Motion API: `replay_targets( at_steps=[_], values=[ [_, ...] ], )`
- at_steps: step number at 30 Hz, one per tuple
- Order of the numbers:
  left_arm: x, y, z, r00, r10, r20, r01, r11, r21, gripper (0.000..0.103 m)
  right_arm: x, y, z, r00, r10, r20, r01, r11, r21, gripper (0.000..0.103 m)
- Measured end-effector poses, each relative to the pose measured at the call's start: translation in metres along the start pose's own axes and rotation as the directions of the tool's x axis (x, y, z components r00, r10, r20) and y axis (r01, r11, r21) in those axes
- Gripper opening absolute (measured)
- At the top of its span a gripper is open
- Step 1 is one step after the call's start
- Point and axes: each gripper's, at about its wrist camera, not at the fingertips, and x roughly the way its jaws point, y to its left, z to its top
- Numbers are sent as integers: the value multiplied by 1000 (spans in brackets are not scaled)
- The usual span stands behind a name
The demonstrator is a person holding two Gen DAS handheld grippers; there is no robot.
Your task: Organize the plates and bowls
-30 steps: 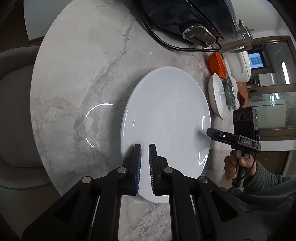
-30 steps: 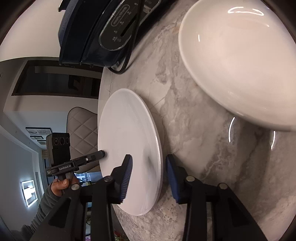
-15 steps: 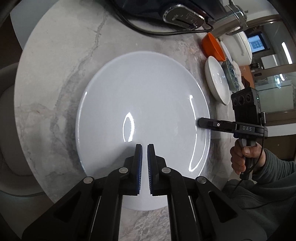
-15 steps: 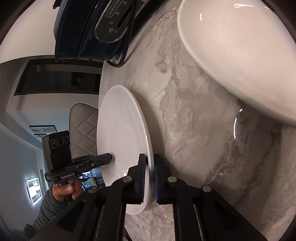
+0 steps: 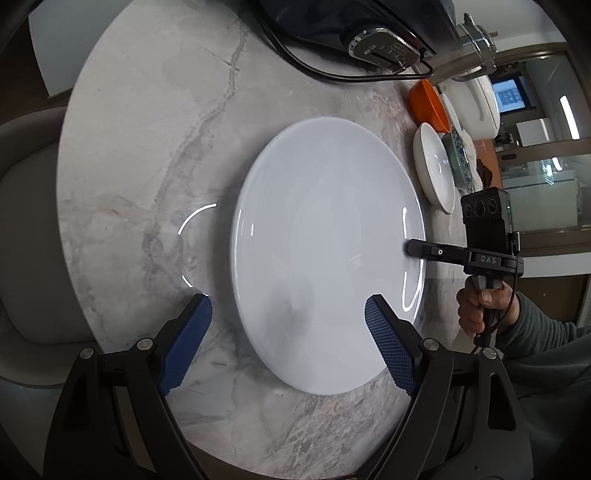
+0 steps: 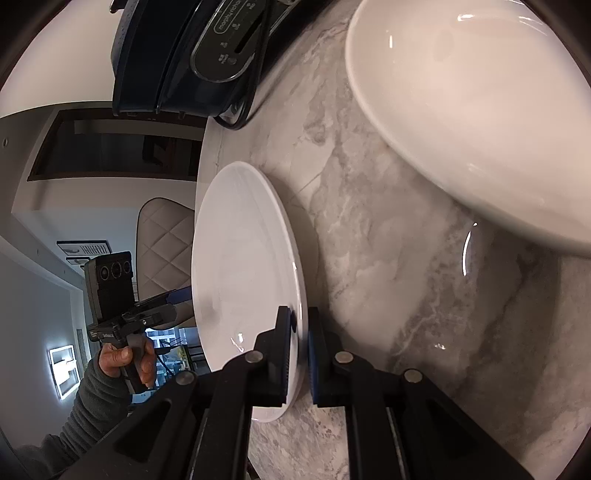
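Gripping the plate (image 6: 243, 266) by its rim, the right gripper (image 6: 300, 354) has its blue pads closed on either face of the edge; from the left wrist its tip shows at the plate's right rim. The left gripper (image 5: 286, 332) hangs wide open, its fingers (image 5: 184, 339) spread to either side of the plate's near edge, touching nothing. The plate sits toward the table's (image 5: 140, 155) near edge. Bowls (image 5: 434, 166) stand in a row at the right edge, beside a dark appliance (image 5: 369, 26).
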Motion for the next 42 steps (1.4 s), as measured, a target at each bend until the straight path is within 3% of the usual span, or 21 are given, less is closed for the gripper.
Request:
replay_targets(
  at_steps=[8,10,11,12,13,20,27,35,42],
  values=[
    [5,-2,15,999,33,17,-33,999,-15,70,-2,-8,-1,1000,29,-11,-28,999,37,8],
    [9,-6,14,998,64,-3,-64,998,-8,42,-1,-7,-1,1000,24,-13,-24,999,32,8],
    [8,-6,14,996,92,6,-92,996,-12,37,0,-7,0,1000,24,-15,-23,999,31,8],
    [7,-4,12,992,121,18,-121,992,-27,23,-1,-7,0,1000,25,-9,-25,999,36,8],
    [7,0,11,991,132,25,-131,990,-44,17,-1,-8,1,1000,29,-5,-29,999,43,9],
    [8,-6,-5,989,144,38,-142,988,-53,17,-5,-4,0,1000,-5,7,5,1000,15,11],
    [4,-46,-30,980,181,85,-175,982,-65,17,-22,0,-9,1000,-25,10,26,1000,-7,12],
    [6,-143,-75,980,144,139,-140,989,-38,17,-93,4,-36,997,-59,47,62,996,-62,14],
    [46,-250,-103,985,78,156,-76,997,-19,17,-189,-20,-60,986,-111,125,118,992,-48,15]
  ],
)
